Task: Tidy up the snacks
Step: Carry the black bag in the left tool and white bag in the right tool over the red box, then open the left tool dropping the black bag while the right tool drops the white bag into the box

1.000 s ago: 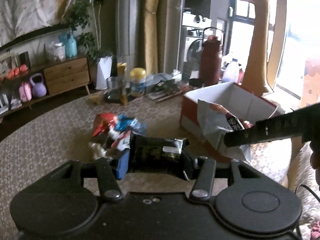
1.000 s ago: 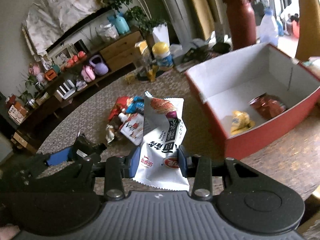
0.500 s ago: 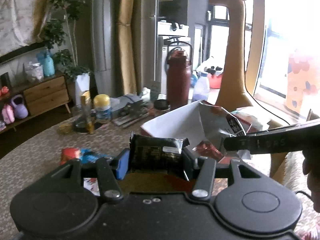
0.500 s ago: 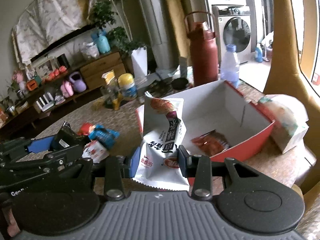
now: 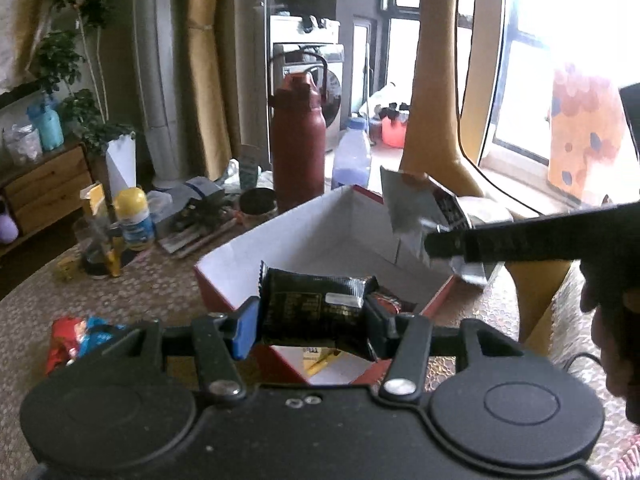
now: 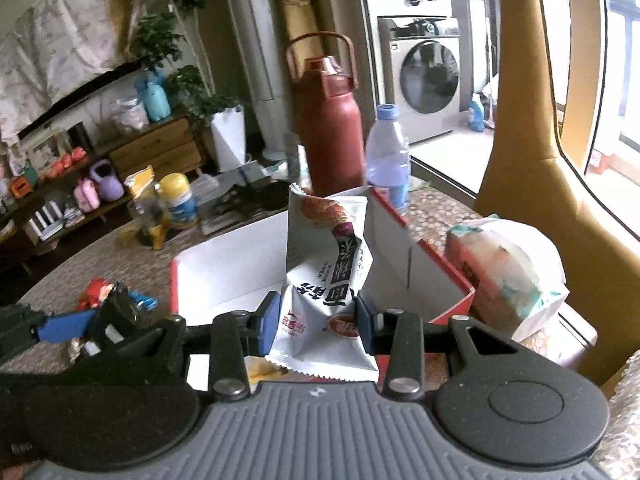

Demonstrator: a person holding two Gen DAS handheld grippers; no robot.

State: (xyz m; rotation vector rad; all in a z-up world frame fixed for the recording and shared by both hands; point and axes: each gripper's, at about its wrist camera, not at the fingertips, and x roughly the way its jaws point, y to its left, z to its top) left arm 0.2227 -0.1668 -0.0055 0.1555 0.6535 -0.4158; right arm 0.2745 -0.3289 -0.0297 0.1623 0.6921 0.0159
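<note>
Left wrist, black crinkled snack packet point(image 5: 316, 312), clamped

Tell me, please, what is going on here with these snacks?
A person is sorting snacks with handheld tongs. The left tongs grip a black snack packet, the right tongs a white snack bag; both hover over the open red box, which already holds some snacks. More packets lie on the table.

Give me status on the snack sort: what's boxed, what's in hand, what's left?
Done: at least a red-wrapped snack and a yellow one already lie in the red cardboard box with white inside.
In hand: left gripper shut on a black foil snack packet; right gripper shut on a white noodle-snack bag, both at the box.
Left: drop both, then the red and blue packets lying on the woven table mat.
</note>
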